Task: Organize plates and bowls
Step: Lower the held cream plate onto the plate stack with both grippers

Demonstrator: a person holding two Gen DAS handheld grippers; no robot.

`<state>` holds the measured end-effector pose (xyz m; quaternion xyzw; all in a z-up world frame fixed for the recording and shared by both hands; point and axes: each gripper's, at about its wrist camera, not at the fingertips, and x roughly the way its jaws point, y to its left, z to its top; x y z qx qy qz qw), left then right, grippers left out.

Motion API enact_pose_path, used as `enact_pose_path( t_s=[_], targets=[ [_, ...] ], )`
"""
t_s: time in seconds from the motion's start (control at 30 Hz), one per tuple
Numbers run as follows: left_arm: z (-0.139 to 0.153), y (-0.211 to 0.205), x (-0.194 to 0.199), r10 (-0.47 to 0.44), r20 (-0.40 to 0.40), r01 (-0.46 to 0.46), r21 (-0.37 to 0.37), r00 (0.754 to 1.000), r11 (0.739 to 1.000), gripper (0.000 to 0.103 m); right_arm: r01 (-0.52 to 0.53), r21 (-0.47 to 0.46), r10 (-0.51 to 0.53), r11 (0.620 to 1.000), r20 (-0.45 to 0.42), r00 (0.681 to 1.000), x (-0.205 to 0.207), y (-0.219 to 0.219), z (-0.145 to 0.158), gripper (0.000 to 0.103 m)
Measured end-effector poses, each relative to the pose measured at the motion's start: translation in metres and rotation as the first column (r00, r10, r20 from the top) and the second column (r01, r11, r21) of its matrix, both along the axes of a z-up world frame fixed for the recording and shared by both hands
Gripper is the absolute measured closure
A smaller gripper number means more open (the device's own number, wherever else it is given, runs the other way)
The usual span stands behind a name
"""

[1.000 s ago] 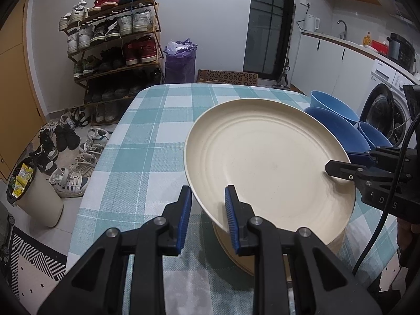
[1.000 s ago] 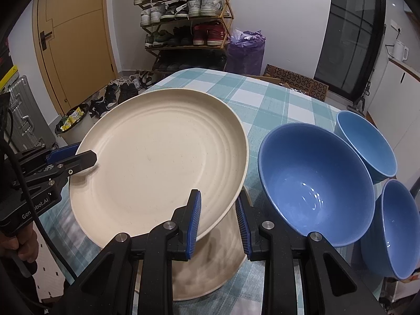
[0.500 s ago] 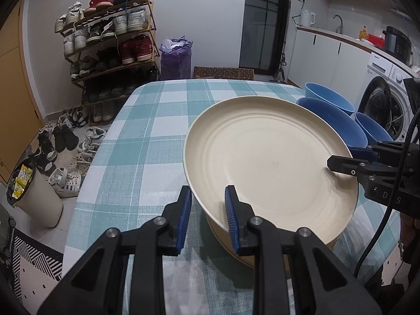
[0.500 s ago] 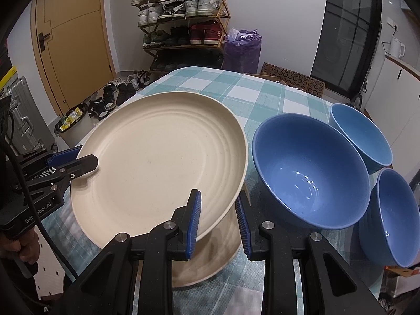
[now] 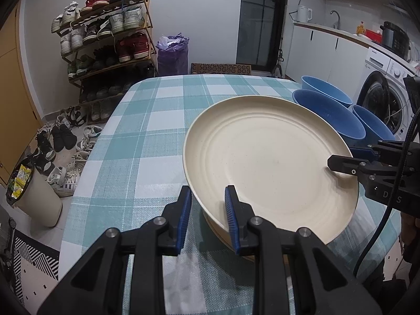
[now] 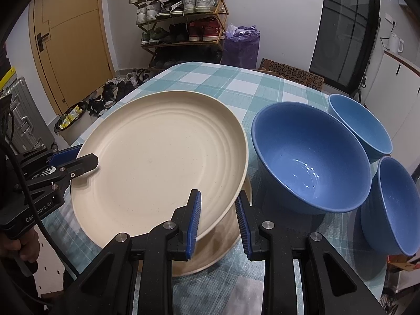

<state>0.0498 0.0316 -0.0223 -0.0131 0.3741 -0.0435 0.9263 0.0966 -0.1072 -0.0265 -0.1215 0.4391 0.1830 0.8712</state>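
A large cream plate [image 5: 267, 155] [image 6: 160, 157] hangs just above a second cream plate [image 6: 210, 252] [image 5: 218, 232] that lies on the checked tablecloth. My left gripper [image 5: 207, 204] is shut on the upper plate's near rim in the left wrist view. My right gripper [image 6: 218, 210] is shut on the opposite rim. Each gripper shows in the other's view: the right gripper [image 5: 338, 161] at the plate's right edge, the left gripper [image 6: 86, 157] at its left edge. Three blue bowls stand to the right: a big bowl [image 6: 309, 157], a far bowl [image 6: 359, 126] and a near bowl [image 6: 393, 204].
The table [image 5: 157, 120] has a teal and white checked cloth. A shoe rack [image 5: 105, 39], a purple bag [image 5: 172, 55], a bin [image 5: 34, 191] and loose shoes stand on the floor beyond it. A washing machine [image 5: 388, 99] and counter are at right.
The held plate has come down closer to the plate beneath it, and both grippers stay shut on its rim.
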Motion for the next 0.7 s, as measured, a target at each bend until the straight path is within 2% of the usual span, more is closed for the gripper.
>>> enact_pose_path(
  t_s=[0.7],
  targets=[
    [-0.015,-0.003,0.007,-0.014,-0.047,0.014,0.011,0.999,1.000,0.079,0.017,-0.025,-0.018,1.000,-0.030,0.999,-0.009,-0.003,-0.014,0.075]
  ],
)
